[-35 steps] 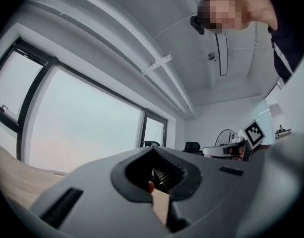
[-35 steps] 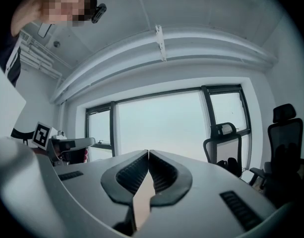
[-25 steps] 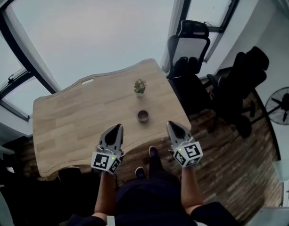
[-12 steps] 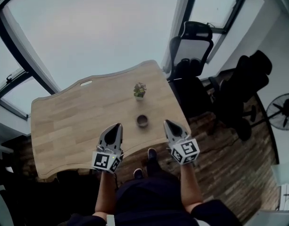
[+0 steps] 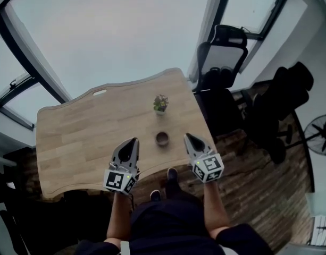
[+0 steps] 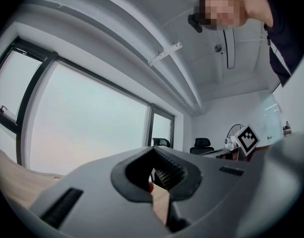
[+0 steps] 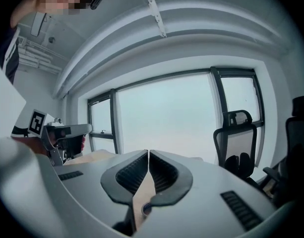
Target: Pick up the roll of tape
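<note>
The roll of tape [image 5: 162, 138], a small brown ring, lies flat on the wooden table [image 5: 88, 126] near its front edge. My left gripper [image 5: 132, 141] hovers over that edge, left of the roll, jaws together with nothing in them. My right gripper [image 5: 187, 136] is just right of the roll, a short gap away, also shut and empty. In the left gripper view the left gripper's [image 6: 153, 148] tips meet. The right gripper view shows the right gripper's [image 7: 148, 151] ribbed pads closed along one line.
A small potted plant [image 5: 160, 103] stands on the table behind the roll. Black office chairs [image 5: 221, 52] [image 5: 282, 97] crowd the right side, with a floor fan [image 5: 318, 133] beyond. Large windows lie behind the table. The person's feet [image 5: 172, 174] are at the table's front edge.
Both grippers have moved forward over the table's front edge. The right one has come closer to the roll, and the gap between them has narrowed.
</note>
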A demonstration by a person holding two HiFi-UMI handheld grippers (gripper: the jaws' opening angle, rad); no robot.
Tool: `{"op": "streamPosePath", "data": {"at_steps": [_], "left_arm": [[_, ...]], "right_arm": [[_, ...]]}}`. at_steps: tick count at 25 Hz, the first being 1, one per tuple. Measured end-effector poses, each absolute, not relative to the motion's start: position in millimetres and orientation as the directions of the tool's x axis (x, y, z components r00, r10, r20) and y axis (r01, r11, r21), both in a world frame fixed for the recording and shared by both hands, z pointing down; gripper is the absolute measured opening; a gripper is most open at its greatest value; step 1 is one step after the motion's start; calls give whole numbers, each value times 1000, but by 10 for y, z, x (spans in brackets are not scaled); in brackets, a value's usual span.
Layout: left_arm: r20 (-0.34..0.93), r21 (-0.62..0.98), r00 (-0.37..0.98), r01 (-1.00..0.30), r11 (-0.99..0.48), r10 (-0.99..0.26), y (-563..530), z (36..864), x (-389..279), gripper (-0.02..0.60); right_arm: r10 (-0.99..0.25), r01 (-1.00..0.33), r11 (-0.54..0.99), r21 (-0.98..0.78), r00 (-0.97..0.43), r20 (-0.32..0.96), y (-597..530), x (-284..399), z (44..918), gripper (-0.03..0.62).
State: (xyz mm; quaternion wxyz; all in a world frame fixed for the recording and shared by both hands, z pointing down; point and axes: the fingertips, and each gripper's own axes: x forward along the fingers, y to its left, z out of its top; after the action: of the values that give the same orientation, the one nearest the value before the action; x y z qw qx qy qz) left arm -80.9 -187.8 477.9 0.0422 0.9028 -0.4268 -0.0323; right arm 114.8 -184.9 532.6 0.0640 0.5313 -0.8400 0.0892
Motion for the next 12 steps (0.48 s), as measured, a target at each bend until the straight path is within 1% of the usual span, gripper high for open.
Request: {"op": "streamPosePath", "data": {"at_steps": [6, 7, 8, 9, 11, 12], "left_arm": [[-7, 123, 613, -783, -609, -790, -1947, 4864, -810, 6], [-6, 126, 610, -786, -606, -792, -1951, 4869, -816, 6], [-4, 125, 608, -787, -604, -794, -1953, 4871, -822, 6], [-2, 123, 607, -788, -603, -794, -1957, 4872, -828, 6], [-3, 120, 605, -790, -601, -796, -1969, 4872, -838, 6], [-4, 120, 604, -791, -600, -797, -1975, 4874, -842, 6]], "right_arm": [[-824, -878, 465, -114, -476, 309, -2002, 1053, 5762, 14], [-813, -874, 471, -117, -482, 328, -2020, 1042, 5857, 43], [-800, -868, 481, -121, -491, 344, -2032, 1026, 5948, 104], [-788, -862, 491, -126, -502, 356, -2043, 1008, 6029, 128], [-768, -851, 508, -136, -518, 377, -2067, 975, 6164, 152], [-757, -846, 514, -139, -524, 390, -2078, 959, 6233, 176]]}}
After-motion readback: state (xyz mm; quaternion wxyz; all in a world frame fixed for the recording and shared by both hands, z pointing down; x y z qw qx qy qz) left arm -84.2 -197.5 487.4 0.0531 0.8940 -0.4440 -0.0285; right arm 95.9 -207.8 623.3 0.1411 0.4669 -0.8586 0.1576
